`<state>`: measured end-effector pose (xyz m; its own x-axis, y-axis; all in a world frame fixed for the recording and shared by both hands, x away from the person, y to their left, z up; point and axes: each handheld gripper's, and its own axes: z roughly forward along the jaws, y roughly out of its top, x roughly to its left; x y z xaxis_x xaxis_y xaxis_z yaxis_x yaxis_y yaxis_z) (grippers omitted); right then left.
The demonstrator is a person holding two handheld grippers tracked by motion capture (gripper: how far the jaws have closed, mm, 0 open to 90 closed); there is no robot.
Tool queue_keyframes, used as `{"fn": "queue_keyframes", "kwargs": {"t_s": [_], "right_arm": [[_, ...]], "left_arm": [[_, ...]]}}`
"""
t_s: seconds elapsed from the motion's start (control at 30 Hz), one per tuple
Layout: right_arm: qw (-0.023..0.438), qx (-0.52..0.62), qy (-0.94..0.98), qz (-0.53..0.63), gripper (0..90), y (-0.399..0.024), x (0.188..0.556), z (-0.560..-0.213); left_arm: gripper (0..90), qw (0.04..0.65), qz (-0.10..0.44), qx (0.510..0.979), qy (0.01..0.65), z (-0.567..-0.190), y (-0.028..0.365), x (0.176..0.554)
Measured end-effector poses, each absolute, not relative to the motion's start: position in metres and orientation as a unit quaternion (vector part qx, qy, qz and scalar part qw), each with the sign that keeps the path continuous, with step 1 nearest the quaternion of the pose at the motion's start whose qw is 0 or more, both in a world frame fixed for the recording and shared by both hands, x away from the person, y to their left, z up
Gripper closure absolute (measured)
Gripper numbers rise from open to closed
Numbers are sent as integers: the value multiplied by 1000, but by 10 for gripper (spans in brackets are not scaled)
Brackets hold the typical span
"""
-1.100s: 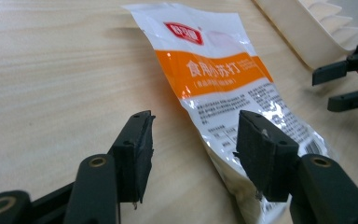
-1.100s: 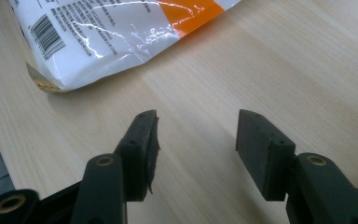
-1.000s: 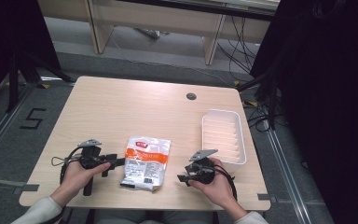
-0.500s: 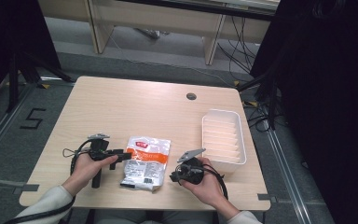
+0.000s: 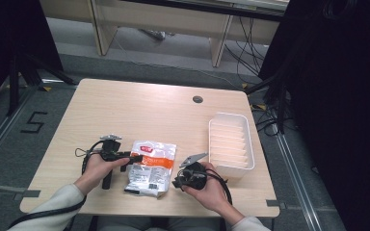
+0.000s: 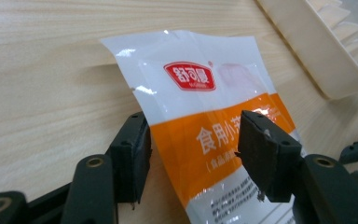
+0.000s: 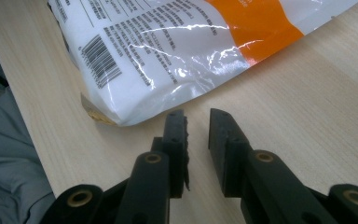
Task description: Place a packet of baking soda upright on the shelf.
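A white and orange snack bag lies flat near the table's front edge. My left gripper reaches in from the left, open, and its jaws straddle the bag's near edge. In the left gripper view one pad stands beside the film and the other over it, and neither presses. My right gripper sits just right of the bag's front corner. Its jaws closed down and have just opened a little again. They stand a narrow gap apart with nothing between them, a short way from the bag's barcode end.
A white ribbed tray stands at the right of the wooden table, close behind the right hand, and its corner lies beyond the bag. A round cable hole sits at the back. The person's lap lies below the front edge.
My left gripper has slid right until its jaws reach the bag's left edge. The right hand has shifted left toward the bag's front corner, and its jaws have narrowed.
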<state>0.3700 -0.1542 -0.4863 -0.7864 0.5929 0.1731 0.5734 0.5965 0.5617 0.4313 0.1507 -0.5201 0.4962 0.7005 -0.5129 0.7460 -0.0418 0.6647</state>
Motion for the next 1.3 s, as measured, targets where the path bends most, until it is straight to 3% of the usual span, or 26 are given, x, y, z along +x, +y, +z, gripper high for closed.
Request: {"fn": "queue_keyframes", "kwargs": {"t_s": [0.37, 0.67, 0.9, 1.3], "right_arm": [[13, 320, 898, 303, 743, -154, 369, -487], [20, 312, 902, 299, 739, -153, 367, -487], [24, 309, 904, 296, 736, -154, 368, -486], [36, 310, 903, 295, 705, -157, 369, -486]], "left_arm": [[504, 467, -15, 740, 484, -522, 145, 436], [714, 460, 19, 773, 437, -519, 145, 432], [878, 477, 13, 772, 419, -517, 143, 430], [895, 505, 0, 760, 409, -507, 145, 424]]}}
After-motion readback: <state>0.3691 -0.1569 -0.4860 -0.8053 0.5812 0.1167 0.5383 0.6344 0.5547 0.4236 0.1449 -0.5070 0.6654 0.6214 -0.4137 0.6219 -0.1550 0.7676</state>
